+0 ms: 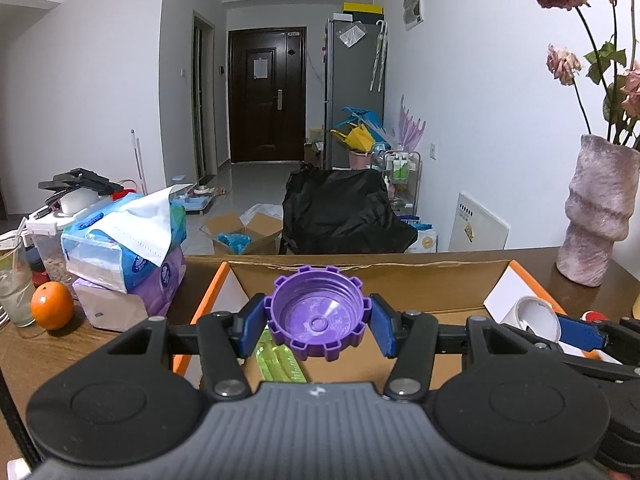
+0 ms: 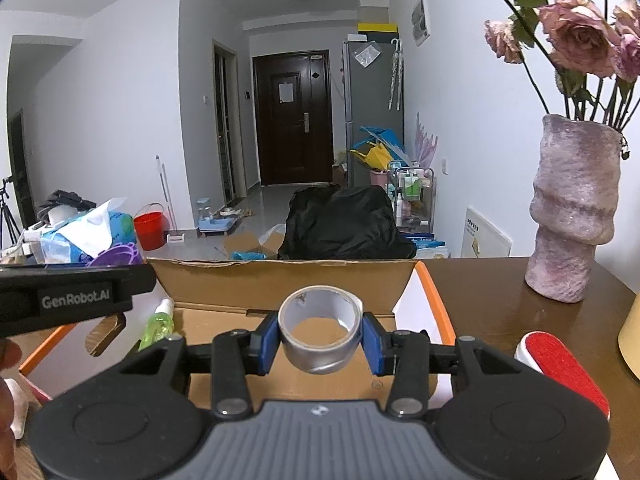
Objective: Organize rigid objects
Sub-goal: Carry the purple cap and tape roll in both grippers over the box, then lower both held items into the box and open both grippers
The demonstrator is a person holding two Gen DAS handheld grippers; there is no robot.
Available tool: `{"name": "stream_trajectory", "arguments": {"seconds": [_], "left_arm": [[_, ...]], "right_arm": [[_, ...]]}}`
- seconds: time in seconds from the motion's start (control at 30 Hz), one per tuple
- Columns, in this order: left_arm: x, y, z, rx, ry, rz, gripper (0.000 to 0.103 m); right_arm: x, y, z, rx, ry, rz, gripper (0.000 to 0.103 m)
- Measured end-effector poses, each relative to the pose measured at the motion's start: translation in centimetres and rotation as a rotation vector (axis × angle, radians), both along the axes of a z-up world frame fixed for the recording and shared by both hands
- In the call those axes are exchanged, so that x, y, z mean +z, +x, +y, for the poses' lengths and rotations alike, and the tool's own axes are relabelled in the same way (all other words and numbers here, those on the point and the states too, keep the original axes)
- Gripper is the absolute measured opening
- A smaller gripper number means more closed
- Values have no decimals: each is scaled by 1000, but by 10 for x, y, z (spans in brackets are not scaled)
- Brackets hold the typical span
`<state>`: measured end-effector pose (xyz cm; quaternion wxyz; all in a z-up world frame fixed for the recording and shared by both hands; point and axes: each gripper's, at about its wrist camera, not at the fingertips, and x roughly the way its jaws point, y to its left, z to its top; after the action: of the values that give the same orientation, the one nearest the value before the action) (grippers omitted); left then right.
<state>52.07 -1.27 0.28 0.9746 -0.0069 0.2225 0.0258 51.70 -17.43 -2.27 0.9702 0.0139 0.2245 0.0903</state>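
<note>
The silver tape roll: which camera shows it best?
The right wrist view: the silver tape roll sits centred, clamped in the right gripper above the cardboard box. The left wrist view shows only part of it at its right edge.

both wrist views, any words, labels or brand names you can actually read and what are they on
"GenRobot.AI": white letters on the black body of the left hand-held gripper, seen in the right wrist view.
Tissue packs: printed logos, too blurred to read.
White board leaning on the wall: small print, too small to read.
Paper on the dark door: no legible text.
Green bottle in the cardboard box: label unreadable.
</note>
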Motion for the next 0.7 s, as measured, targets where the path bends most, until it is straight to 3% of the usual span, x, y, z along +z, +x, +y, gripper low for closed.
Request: {"name": "stream_trajectory", "arguments": {"seconds": [0.27, 0.33, 0.37, 0.4, 0.47, 0.5, 0.6, 0.7], "left_arm": [[-6, 4, 1, -2, 14, 34, 57], [-7, 5, 2, -1, 6, 43, 67], [-8, 5, 3, 8, 4, 44, 78], [-8, 5, 3, 16, 6, 42, 87], [-8, 4, 3, 36, 14, 33, 96], [-8, 3, 4, 42, 12, 28, 102], [-6, 1, 6, 57, 7, 15, 103], [-6, 1, 6, 64, 12, 16, 103]], "right_arm": [[-5, 3, 2, 9, -16, 28, 43], [-5, 4, 1, 10, -16, 40, 44], [-6, 4, 1, 7, -20, 44, 51], [-6, 4, 1, 2, -24, 48, 66], [-7, 3, 0, -12, -22, 38, 84], [-6, 2, 0, -19, -22, 34, 88], [-7, 2, -2, -23, -20, 37, 101], [-7, 1, -2, -35, -22, 33, 103]]}}
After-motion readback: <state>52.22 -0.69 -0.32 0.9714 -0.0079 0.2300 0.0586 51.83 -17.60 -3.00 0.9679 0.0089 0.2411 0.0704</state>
